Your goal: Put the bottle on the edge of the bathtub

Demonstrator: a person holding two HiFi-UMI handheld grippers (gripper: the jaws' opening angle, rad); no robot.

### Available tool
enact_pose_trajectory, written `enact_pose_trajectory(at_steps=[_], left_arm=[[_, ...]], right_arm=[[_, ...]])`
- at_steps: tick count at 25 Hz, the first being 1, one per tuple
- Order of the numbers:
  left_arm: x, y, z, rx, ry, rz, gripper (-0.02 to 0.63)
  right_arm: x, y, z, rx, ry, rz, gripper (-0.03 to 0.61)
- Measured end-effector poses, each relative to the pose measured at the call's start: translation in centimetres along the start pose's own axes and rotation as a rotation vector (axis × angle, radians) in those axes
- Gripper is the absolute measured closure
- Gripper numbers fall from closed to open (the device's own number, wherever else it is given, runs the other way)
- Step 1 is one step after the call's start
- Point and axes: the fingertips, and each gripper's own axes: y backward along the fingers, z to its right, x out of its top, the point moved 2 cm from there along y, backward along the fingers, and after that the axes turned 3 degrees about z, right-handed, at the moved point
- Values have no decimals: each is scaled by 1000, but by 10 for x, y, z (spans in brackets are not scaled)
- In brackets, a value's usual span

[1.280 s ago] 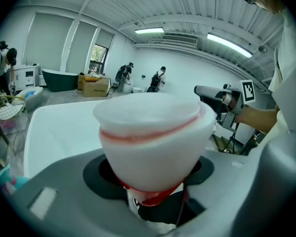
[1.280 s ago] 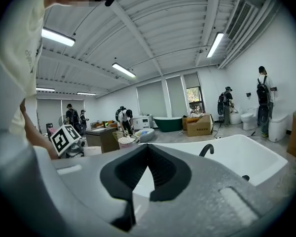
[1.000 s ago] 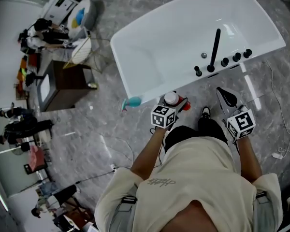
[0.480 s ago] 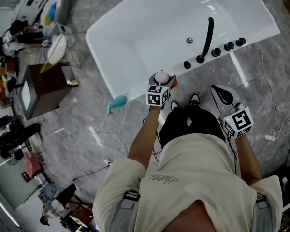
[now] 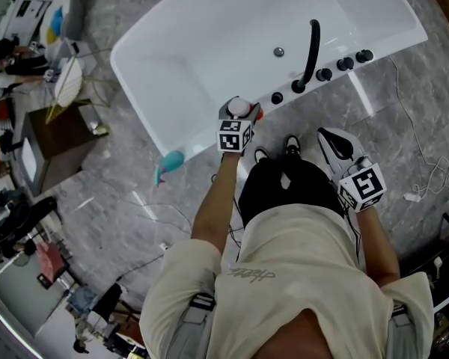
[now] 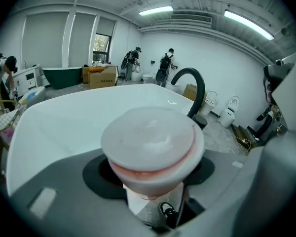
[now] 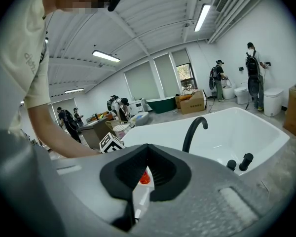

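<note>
A bottle (image 5: 239,107) with a white cap and red body is held upright between the jaws of my left gripper (image 5: 243,118). It is over the near rim (image 5: 202,142) of the white bathtub, just left of the black knobs (image 5: 323,74) and the curved black faucet (image 5: 310,43). I cannot tell whether it touches the rim. In the left gripper view the white cap (image 6: 150,139) fills the space between the left gripper's (image 6: 150,174) jaws. My right gripper (image 5: 343,149) hangs shut and empty to the right, outside the tub. In its own view, my right gripper (image 7: 147,151) points at the faucet (image 7: 193,130).
A teal object (image 5: 168,163) lies on the marble floor by the tub's corner. At the left stand a dark cabinet (image 5: 52,137) and a wire basket (image 5: 63,84). White cables (image 5: 426,178) trail on the floor at the right. People stand far back (image 6: 165,65).
My left gripper has carried the bottle forward from the floor side of the tub to over its near rim, closer to the knobs. The right gripper has kept its place.
</note>
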Motion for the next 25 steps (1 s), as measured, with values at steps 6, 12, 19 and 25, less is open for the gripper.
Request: enact_pose_trajectory(at_steps=[6,12,19,25], left_arm=[[1,-2,8,13,-90,22,307],[-9,-2,27,58,-272,52,302],[-11,-1,27,55,-219,36,299],[-13,1,24,45,-177,26,290]], right_arm=[[-5,-4,4,-1,-19,-14,577],[-9,-7,4,16,-25,-22,577],[-8,-11,0,34,-22,-11,577],[-14,-8,-3,36,-21,-20,577]])
